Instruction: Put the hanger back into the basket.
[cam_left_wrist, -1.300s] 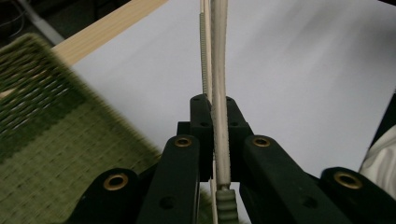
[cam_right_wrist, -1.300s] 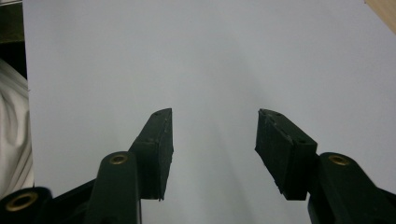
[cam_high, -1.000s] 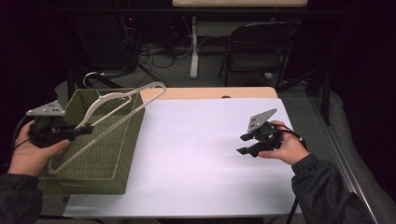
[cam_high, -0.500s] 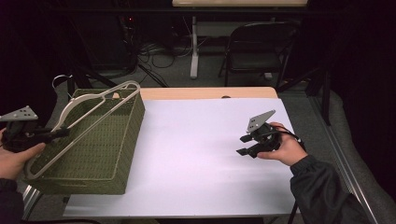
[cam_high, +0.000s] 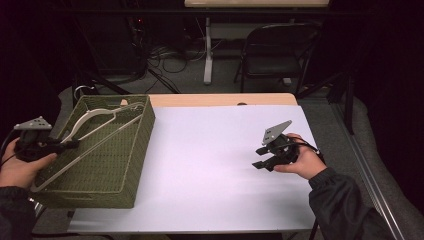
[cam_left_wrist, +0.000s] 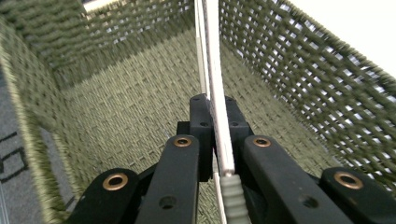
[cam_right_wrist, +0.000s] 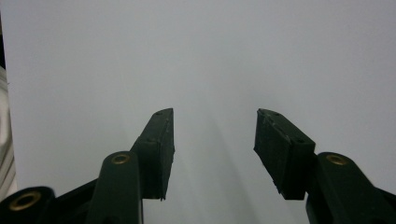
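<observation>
Since the earlier frame, the hanger (cam_high: 95, 131) had dropped lower into the green woven basket (cam_high: 131, 165) at the table's (cam_high: 210, 185) left, from the high view; the right gripper (cam_high: 264, 157) rested on the white surface. Left gripper view: the left gripper (cam_left_wrist: 215, 121) clenched the hanger's pale bar. Right gripper view: jaws spread, empty.

Both grippers are black, each topped by a grey three-cornered plate: the left gripper (cam_high: 37, 142) trails a dark cable, and a thin black cable runs over the right hand (cam_high: 300, 162) behind the right gripper (cam_high: 272, 155). Brass-coloured rivets and small screw holes dot the jaw arms, whose black pads (cam_right_wrist: 161, 140) look worn at the edges. Dark long sleeves (cam_high: 345, 205) end in ribbed cuffs.
</observation>
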